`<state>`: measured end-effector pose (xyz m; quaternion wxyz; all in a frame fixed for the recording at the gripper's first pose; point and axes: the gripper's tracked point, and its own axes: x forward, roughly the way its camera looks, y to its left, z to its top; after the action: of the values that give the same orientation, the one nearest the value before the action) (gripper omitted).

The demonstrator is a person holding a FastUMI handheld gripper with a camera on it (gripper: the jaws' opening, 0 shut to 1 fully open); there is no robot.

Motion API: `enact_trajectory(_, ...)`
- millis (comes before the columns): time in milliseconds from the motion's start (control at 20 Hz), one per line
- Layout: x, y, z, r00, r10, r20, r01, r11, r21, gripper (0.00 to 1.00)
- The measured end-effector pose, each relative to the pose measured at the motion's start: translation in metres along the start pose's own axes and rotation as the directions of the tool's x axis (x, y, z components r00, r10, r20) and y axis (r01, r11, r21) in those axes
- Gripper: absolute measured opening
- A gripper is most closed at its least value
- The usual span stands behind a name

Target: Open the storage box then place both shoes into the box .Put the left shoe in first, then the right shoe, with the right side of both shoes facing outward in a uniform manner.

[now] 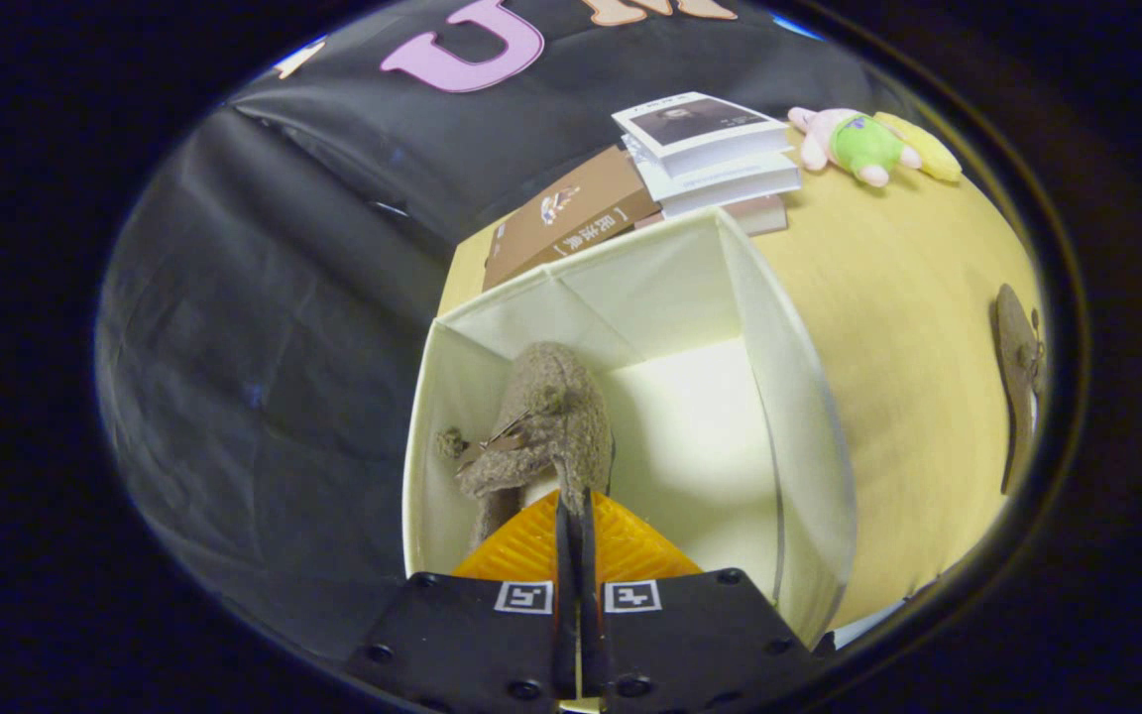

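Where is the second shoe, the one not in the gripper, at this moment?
In the gripper view, the second shoe lies on the yellow table, to the right of the open storage box. The gripper holds the first shoe inside the box.
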<state>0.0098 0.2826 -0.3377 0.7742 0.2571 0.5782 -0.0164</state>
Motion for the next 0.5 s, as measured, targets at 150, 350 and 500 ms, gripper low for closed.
enact_trajectory(150, -0.002, 0.007, -0.013, 0.998, 0.023, -0.052, -0.024, 0.999, -0.028, 0.13)
enact_trajectory(350, -0.006, 0.024, -0.021, 0.992, 0.107, -0.065, -0.112, 0.991, -0.077, 0.28)
enact_trajectory(500, -0.021, 0.031, -0.012, 0.987, 0.156, -0.043, -0.160, 0.976, -0.147, 0.64)
